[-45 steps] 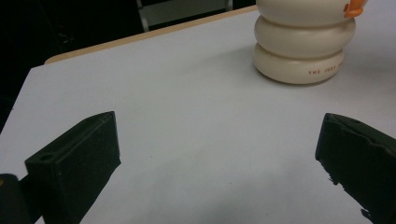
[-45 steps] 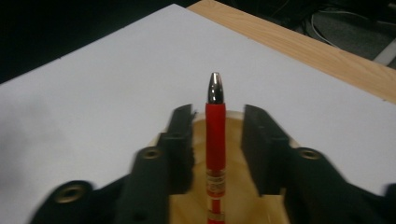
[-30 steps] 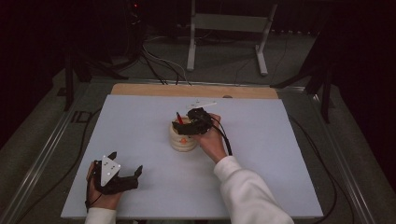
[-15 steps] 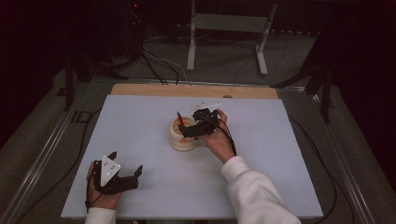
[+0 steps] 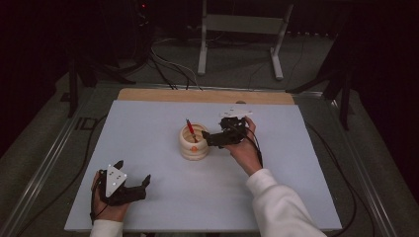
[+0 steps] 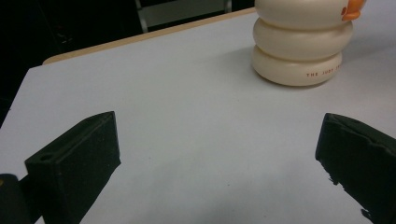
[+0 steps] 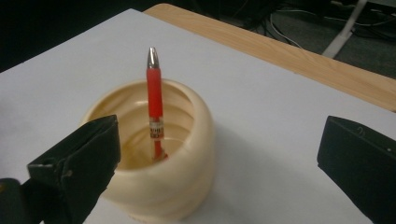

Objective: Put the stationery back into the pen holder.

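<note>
Right tongs [image 5: 205, 135] stand wide, their jaws having just been opening, with nothing between them; they sit just beside the cream holder [image 5: 193, 142], on its right in the high view. Seen along their own jaws, the red pen [image 7: 154, 100] stands inside the holder [image 7: 154, 154], apart from both pads. Left tongs [image 5: 132, 184] rest near the front left corner of the bench [image 5: 148, 128], also spread wide and empty, well apart from the holder [image 6: 301, 42].

The pen [image 5: 190, 129] stands near upright, leaning against the holder's inner wall. Its long axis runs from the holder's floor up to the metal tip, which points upward and clears the rim. It looks light, stiff and smooth, so it would likely slip or swivel in a loose pinch; the red barrel above the rim seems the best place to take hold, gripped across its width, not at the tapered tip.

The holder is a squat stack of rounded rings, probably light enough to slide or tip if nudged, and it sits near the middle of the pale bench.
</note>
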Motion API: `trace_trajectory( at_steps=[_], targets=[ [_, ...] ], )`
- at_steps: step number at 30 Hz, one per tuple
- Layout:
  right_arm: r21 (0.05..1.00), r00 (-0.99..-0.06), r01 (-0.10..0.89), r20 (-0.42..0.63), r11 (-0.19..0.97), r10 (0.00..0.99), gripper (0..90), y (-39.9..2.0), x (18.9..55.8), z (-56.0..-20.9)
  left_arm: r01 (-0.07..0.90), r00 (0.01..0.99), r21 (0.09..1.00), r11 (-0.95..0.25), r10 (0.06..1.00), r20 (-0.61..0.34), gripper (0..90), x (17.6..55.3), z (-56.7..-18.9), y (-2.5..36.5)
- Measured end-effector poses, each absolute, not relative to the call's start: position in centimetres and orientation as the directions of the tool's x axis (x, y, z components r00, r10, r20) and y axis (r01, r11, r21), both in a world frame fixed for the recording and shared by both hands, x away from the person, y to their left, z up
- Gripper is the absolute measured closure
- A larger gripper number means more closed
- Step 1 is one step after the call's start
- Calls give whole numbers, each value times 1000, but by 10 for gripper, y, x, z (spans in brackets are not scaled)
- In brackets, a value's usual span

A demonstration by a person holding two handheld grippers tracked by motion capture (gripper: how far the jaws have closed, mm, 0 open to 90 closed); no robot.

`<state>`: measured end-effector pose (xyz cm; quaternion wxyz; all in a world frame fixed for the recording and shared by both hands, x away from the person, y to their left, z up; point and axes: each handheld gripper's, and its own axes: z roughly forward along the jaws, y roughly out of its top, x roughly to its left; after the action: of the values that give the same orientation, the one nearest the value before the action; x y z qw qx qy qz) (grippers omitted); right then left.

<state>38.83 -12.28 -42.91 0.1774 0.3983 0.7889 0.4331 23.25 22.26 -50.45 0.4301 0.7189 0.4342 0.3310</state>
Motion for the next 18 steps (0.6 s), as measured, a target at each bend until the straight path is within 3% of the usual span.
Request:
trace_trajectory(
  at_steps=[18],
  targets=[
    [843, -578, 455, 36, 286, 815, 0, -192, 343, -442, 341, 397, 907, -248, 912, 100, 5, 232, -505, 223]
  ],
)
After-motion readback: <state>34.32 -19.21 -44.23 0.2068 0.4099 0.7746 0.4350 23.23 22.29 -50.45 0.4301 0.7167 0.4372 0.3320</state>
